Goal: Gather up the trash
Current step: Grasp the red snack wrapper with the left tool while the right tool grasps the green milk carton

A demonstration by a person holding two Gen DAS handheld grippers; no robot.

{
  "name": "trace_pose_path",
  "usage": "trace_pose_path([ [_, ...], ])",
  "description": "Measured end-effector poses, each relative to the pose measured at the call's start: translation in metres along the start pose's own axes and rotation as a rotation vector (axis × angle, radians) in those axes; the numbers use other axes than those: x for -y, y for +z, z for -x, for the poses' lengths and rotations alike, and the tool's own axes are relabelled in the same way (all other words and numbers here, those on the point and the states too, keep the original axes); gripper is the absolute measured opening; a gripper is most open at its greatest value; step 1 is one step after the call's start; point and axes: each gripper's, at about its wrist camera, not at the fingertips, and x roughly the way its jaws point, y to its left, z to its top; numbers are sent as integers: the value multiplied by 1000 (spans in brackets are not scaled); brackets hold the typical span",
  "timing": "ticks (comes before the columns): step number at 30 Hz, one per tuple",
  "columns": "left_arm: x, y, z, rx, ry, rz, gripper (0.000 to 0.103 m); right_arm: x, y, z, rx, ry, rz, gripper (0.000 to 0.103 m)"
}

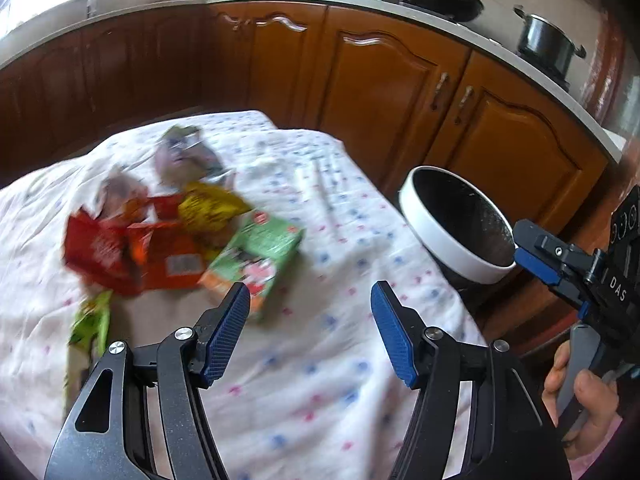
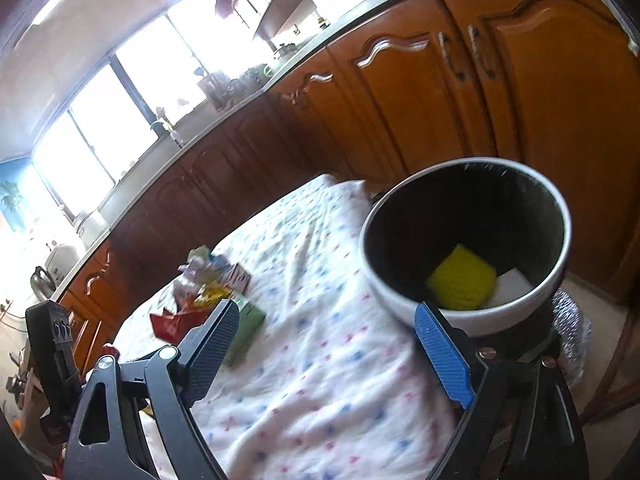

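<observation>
Holding my left gripper (image 1: 310, 332) over the near part of the table (image 1: 320, 360), I see its jaws spread wide with nothing between the blue pads. My right gripper (image 2: 326, 356) hangs at the table's right edge, jaws likewise apart and empty; in the left view it shows at the far right (image 1: 536, 252), with the hand (image 1: 580, 400) below it. Just past the left pads lies the trash pile: a green box (image 1: 256, 256) nearest, an orange wrapper (image 1: 168, 256) and a red wrapper (image 1: 96, 252) touching it on the left, a yellow bag (image 1: 208, 208) behind them, and grey crumpled wrappers (image 1: 184, 156) farthest. A small green wrapper (image 1: 92, 320) lies apart at the near left. Everything there is blurred. Right of the table, just beside its edge, stands the bin (image 2: 416, 304), white-rimmed and dark inside, with a yellow piece (image 2: 464, 284) and something white (image 2: 512, 286) at the bottom. Beyond are cabinets (image 1: 380, 80) and a counter with a pot (image 1: 544, 44).
</observation>
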Motion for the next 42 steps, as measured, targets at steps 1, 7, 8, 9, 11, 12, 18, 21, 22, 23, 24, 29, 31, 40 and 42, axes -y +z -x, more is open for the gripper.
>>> trace_pose_path([
  [1, -3, -1, 2, 1, 4, 6, 64, -4, -3, -2, -8, 8, 2, 91],
  [7, -28, -11, 22, 25, 40, 39, 64, -32, -15, -14, -46, 46, 40, 91],
  [8, -31, -12, 25, 30, 47, 42, 64, -36, -16, -16, -50, 51, 46, 91],
  [9, -36, -13, 28, 35, 56, 48, 64, -39, -17, -18, -57, 55, 49, 91],
  [11, -44, -13, 31, 40, 68, 64, 64, -48, -19, -25, -72, 63, 58, 91],
  [12, -48, -13, 34, 42, 72, 74, 64, -52, -21, -29, -81, 67, 61, 91],
  [18, -75, -14, 42, 60, 115, 124, 64, -74, -29, -48, -126, 90, 88, 91],
  [21, -88, -13, 44, 65, 136, 148, 64, -82, -31, -59, -153, 97, 92, 91],
  [22, -92, -13, 44, 65, 144, 158, 64, -85, -32, -63, -162, 100, 94, 91],
  [23, -97, -12, 44, 66, 152, 169, 64, -88, -33, -66, -168, 102, 96, 91],
  [24, -101, -12, 44, 66, 156, 175, 64, -91, -35, -70, -176, 106, 97, 91],
  [29, -117, -6, 41, 65, 200, 201, 64, -105, -38, -93, -219, 96, 94, 91],
  [31, -122, -2, 36, 57, 213, 204, 64, -110, -37, -104, -243, 86, 80, 91],
  [40, -145, 18, 12, 37, 248, 185, 64, -125, -33, -149, -312, 15, 45, 90],
  [42, -151, 22, 5, 20, 237, 190, 63, -128, -33, -157, -320, -13, 57, 90],
])
